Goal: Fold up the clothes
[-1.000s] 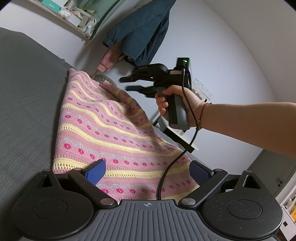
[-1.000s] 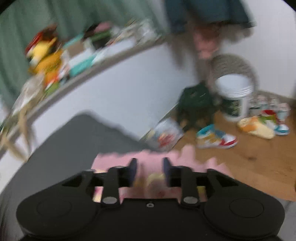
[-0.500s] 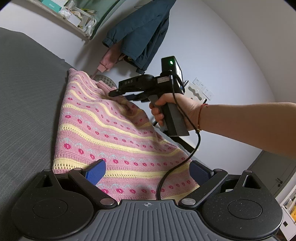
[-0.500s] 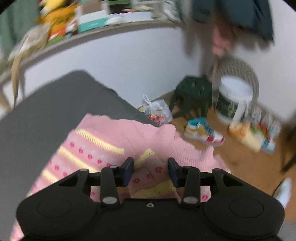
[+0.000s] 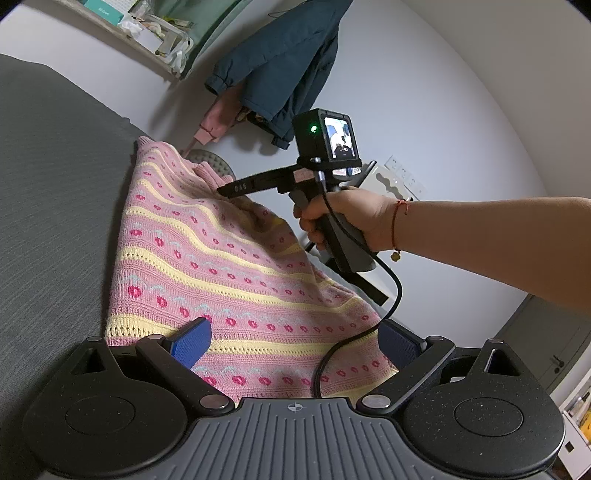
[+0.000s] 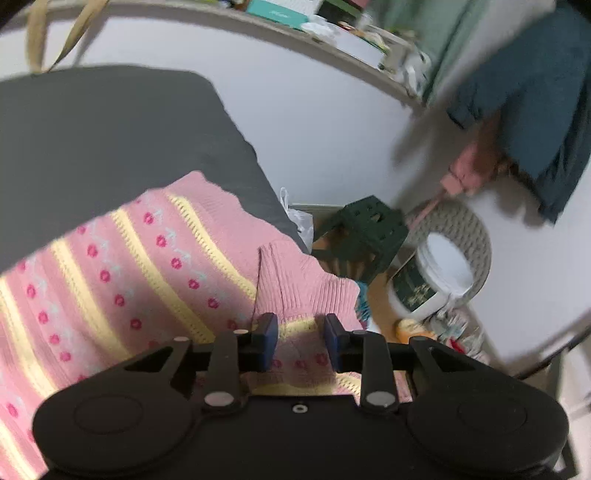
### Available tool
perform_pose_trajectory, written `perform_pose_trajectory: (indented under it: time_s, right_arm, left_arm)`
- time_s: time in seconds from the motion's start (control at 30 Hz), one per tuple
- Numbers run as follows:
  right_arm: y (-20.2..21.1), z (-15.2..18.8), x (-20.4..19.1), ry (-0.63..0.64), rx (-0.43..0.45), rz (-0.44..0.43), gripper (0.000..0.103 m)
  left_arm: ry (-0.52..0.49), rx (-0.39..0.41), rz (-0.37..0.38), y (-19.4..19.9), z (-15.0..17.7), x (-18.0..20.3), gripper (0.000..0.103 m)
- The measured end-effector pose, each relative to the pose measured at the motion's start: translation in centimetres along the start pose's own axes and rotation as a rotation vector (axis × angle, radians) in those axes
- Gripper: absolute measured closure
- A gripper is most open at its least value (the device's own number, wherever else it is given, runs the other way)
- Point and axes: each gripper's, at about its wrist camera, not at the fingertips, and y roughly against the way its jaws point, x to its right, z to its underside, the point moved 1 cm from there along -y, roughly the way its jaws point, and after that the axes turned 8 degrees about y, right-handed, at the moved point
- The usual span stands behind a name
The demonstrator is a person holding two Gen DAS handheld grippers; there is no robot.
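Observation:
A pink knitted sweater [image 5: 207, 258] with yellow stripes and red dots lies spread on the grey bed [image 5: 55, 166], its right side hanging over the bed's edge. My left gripper [image 5: 293, 345] stands open wide over the sweater's near hem, nothing between its blue pads. A hand holds my right gripper [image 5: 227, 191] low over the far end, its tips at a folded sleeve. In the right wrist view the right gripper [image 6: 300, 341] is open just above the sweater [image 6: 110, 280], with the ribbed pink cuff [image 6: 306, 284] right ahead of its fingers.
Past the bed's [image 6: 110, 122] far edge the floor holds a dark green stool [image 6: 365, 229], a woven basket with a white bucket [image 6: 454, 251] and shoes. A blue jacket [image 5: 288, 62] hangs on the white wall under a cluttered shelf [image 5: 147, 26].
The right gripper has come down and left from mid-air to the sweater's far sleeve, still open. The left gripper and the sweater have not moved.

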Motion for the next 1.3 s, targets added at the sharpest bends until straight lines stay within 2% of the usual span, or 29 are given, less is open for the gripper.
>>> perform_pose_trajectory:
  time_s: [0.1, 0.13, 0.23, 0.4, 0.47, 0.5, 0.6, 0.73, 0.83, 0.93, 1.03, 1.1, 1.13, 1.17, 1.3]
  right_arm:
    - [0.4, 0.2, -0.1, 0.008, 0.02, -0.004, 0.073]
    - [0.6, 0.3, -0.3, 0.026, 0.032, 0.01, 0.068]
    - [0.9, 0.5, -0.7, 0.062, 0.049, 0.022, 0.068]
    - [-0.1, 0.1, -0.6, 0.024, -0.004, -0.003, 0.079]
    - [-0.2, 0.0, -0.6, 0.005, -0.02, -0.016, 0.093]
    - [-0.2, -0.1, -0.7, 0.009, -0.025, -0.013, 0.096]
    - [0.2, -0.1, -0.4, 0.018, -0.008, 0.013, 0.097]
    - [1.5, 0.8, 3.0, -0.154, 0.048, 0.128, 0.097]
    - [1.5, 2.6, 6.6, -0.376, 0.022, 0.175, 0.097]
    - [0.7, 4.7, 9.2, -0.582, -0.024, 0.172, 0.097]
    - [-0.1, 6.2, 10.4, -0.711, -0.058, 0.17, 0.097]
    - [-0.4, 6.9, 10.5, -0.749, -0.081, 0.19, 0.096]
    - [-0.5, 7.3, 10.8, -0.789, -0.085, 0.174, 0.082]
    - [-0.7, 7.8, 11.1, -0.837, -0.083, 0.132, 0.057]
    - [0.4, 8.7, 11.9, -0.907, 0.006, 0.096, 0.055]
  left_arm:
    - [-0.002, 0.0, 0.0, 0.1, -0.1, 0.0, 0.006]
    - [-0.002, 0.0, 0.0, 0.1, -0.1, 0.0, 0.006]
    - [-0.002, 0.0, 0.0, 0.1, -0.1, -0.1, 0.006]
    - [-0.002, 0.0, 0.0, 0.0, -0.3, -0.1, 0.006]
    - [-0.002, -0.001, 0.0, 0.0, -0.3, -0.1, 0.006]
    - [-0.001, -0.001, 0.0, 0.0, -0.3, -0.1, 0.006]
    - [-0.001, -0.001, 0.001, 0.1, -0.3, -0.1, 0.006]
    - [0.0, -0.002, 0.001, 0.2, -0.3, -0.1, 0.006]
    - [-0.001, -0.003, 0.0, 0.2, -0.4, 0.0, 0.006]
    - [-0.002, -0.003, -0.001, 0.2, -0.4, 0.0, 0.006]
    - [-0.002, -0.004, 0.0, 0.4, -0.5, 0.0, 0.006]
    - [-0.002, -0.004, 0.001, 0.5, -0.5, 0.0, 0.006]
    - [-0.001, -0.004, 0.002, 0.4, -0.5, 0.0, 0.006]
    - [-0.001, -0.003, 0.002, 0.4, -0.5, 0.0, 0.006]
    - [-0.002, -0.003, -0.001, 0.3, -0.5, 0.1, 0.006]
